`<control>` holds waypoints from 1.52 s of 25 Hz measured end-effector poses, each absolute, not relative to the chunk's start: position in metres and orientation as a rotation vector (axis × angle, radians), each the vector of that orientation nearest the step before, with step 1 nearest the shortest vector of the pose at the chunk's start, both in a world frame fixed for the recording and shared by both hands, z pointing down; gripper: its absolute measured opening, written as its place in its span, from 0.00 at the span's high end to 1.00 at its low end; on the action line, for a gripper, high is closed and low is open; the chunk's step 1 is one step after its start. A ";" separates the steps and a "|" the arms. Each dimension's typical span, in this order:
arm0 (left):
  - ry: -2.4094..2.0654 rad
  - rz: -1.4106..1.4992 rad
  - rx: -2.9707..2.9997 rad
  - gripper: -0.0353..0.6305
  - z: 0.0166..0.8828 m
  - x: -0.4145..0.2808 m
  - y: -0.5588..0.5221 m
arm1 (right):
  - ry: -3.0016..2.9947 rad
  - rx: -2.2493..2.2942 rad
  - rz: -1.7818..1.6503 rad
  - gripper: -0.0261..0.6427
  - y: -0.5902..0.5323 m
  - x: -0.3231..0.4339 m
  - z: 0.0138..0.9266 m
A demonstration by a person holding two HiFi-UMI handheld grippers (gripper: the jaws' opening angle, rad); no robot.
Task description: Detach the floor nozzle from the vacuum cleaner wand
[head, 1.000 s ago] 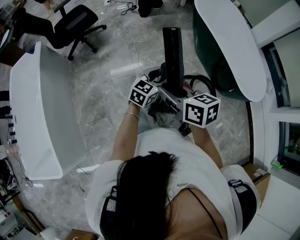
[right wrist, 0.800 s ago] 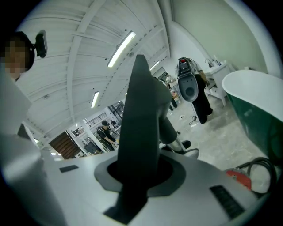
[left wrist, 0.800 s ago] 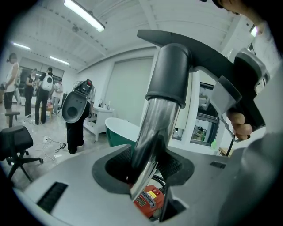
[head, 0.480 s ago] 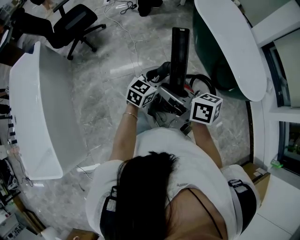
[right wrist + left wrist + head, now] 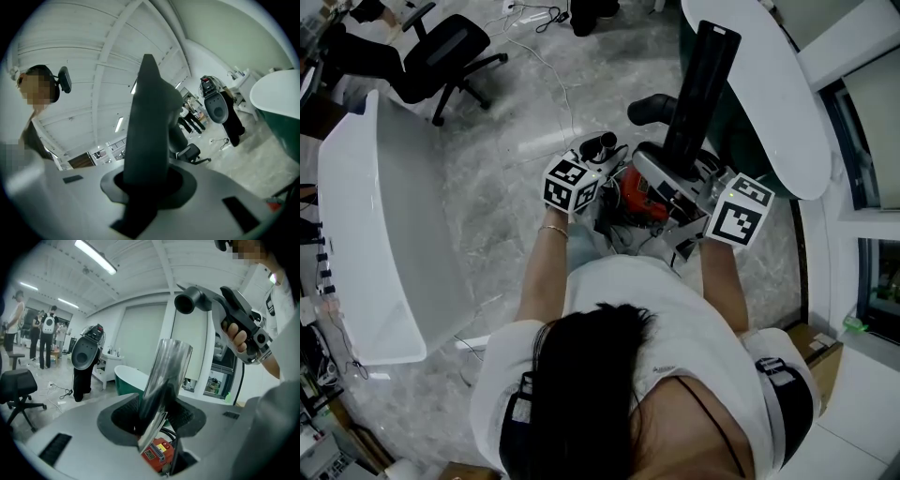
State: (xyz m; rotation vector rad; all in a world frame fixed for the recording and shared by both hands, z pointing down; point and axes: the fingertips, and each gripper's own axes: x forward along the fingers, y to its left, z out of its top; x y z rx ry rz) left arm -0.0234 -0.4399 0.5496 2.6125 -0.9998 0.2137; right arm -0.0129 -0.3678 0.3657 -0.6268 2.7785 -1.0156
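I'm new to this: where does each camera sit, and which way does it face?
Left gripper view: on the left claw, looking along its jaws, shut on the wand, across the room; the person's right hand and shirt show.
Right gripper view: on the right claw, looking along jaws shut on the floor nozzle, ceiling beyond; the person's head shows.
Head view: on the person's head, facing steeply down; hair, arms and both claws show.
Shared: all three show the green bathtub.
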 end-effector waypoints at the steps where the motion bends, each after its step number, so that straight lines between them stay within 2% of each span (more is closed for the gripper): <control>1: -0.997 0.212 2.609 0.70 0.549 -0.023 -0.441 | 2.776 -0.613 -1.032 0.83 -0.367 -0.014 0.367; 14: -1.044 0.200 2.575 0.69 0.549 -0.021 -0.443 | 2.757 -0.599 -1.069 0.83 -0.367 -0.013 0.371; 24: -1.077 0.229 2.626 0.57 0.528 -0.029 -0.437 | 2.758 -0.632 -1.031 0.83 -0.368 -0.010 0.374; 34: -1.265 0.106 2.616 0.55 0.486 -0.075 -0.412 | 2.741 -0.659 -1.010 0.83 -0.369 -0.007 0.374; 38: -1.361 0.025 2.601 0.55 0.462 -0.063 -0.386 | 2.742 -0.684 -0.983 0.83 -0.350 0.017 0.378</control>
